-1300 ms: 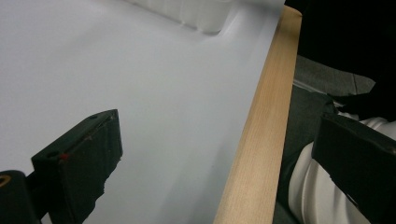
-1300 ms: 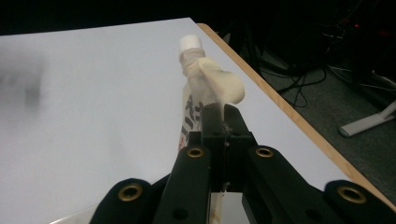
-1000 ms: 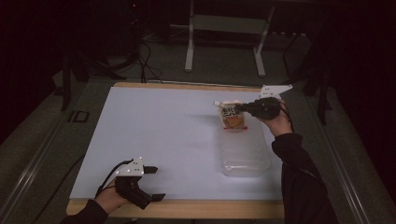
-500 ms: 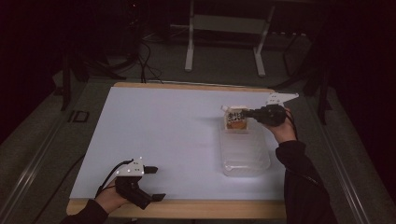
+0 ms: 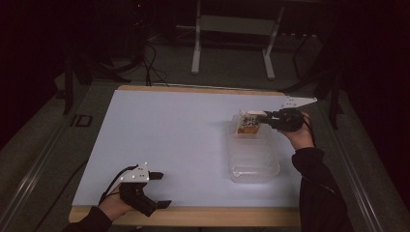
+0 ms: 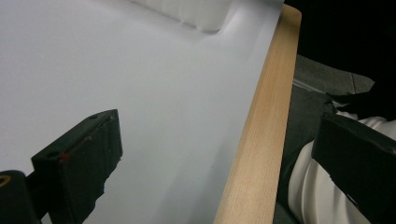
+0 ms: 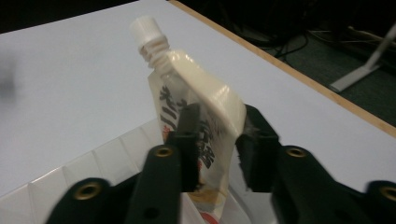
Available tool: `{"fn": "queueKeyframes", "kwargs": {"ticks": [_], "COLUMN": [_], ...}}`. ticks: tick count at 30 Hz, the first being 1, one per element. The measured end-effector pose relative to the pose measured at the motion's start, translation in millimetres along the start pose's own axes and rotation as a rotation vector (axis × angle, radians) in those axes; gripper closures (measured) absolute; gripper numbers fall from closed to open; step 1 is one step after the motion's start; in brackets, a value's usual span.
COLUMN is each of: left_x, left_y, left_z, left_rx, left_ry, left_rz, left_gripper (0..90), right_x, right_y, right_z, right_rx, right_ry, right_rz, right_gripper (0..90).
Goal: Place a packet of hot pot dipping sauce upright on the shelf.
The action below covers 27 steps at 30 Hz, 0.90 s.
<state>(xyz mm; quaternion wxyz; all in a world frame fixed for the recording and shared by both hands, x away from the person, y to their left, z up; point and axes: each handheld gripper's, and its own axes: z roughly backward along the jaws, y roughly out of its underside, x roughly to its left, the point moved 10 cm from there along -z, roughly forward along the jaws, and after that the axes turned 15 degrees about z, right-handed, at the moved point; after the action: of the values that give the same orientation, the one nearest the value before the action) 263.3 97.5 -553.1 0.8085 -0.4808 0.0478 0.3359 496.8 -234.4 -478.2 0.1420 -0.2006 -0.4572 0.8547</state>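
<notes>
Spout pouch (image 7: 198, 109), cream-coloured with dark printed characters and a white screw cap, is seen standing between the jaws of the right gripper (image 7: 217, 149) in the right gripper view. Its lower end reaches into the far end of a clear plastic container (image 5: 253, 154), which rests on the right part of the white table surface (image 5: 169, 140). In the high view the pouch (image 5: 248, 123) is found at the container's far rim, with the right gripper (image 5: 263, 120) just to its right, pointing left, and the person's right hand (image 5: 297, 133) behind it.

The right gripper's jaws have just been opening. The pouch is between them; the left pad appears to lie against the printed face, while a narrow gap seems to show at the right pad, so a firm grip is not seen.

The left gripper (image 5: 157, 189) is held by the left hand (image 5: 113, 205) at the near left corner of the table, by its wooden edge (image 6: 259, 140). Its jaws are spread wide with nothing between them; in the left gripper view one jaw is seen over the white surface and the other past the wooden edge.
</notes>
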Motion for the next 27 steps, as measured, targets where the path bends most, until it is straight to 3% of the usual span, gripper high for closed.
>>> {"fn": "queueKeyframes", "kwargs": {"ticks": [4, 12, 16, 24, 27], "left_x": [-0.3, -1.2, -1.6, -3.0, -3.2], "left_y": [-0.1, 0.9, 1.3, 0.7, 0.8], "left_z": [0.0, -1.0, -1.1, -0.7, -0.2], "left_rx": [-0.001, 0.007, 0.011, 0.008, 0.008], "left_ry": [0.001, 0.000, -0.001, -0.002, -0.002], "left_rz": [0.000, -0.008, -0.013, -0.015, -0.015], "left_gripper": [1.9, 1.9, 1.9, 1.9, 1.9], "right_x": [-1.5, 0.5, 7.1, 27.6, 35.6], "right_y": [-8.2, -23.2, -30.4, -39.1, -40.2], "right_z": [9.6, 25.1, 30.4, 35.9, 39.3], "right_rx": [-0.007, -0.005, -0.018, -0.049, -0.059], "right_ry": [0.026, 0.071, 0.070, 0.069, 0.057], "right_rz": [-0.027, -0.017, -0.020, -0.056, -0.071], "right_gripper": [58.7, 48.1, 42.2, 16.2, 13.3]}}
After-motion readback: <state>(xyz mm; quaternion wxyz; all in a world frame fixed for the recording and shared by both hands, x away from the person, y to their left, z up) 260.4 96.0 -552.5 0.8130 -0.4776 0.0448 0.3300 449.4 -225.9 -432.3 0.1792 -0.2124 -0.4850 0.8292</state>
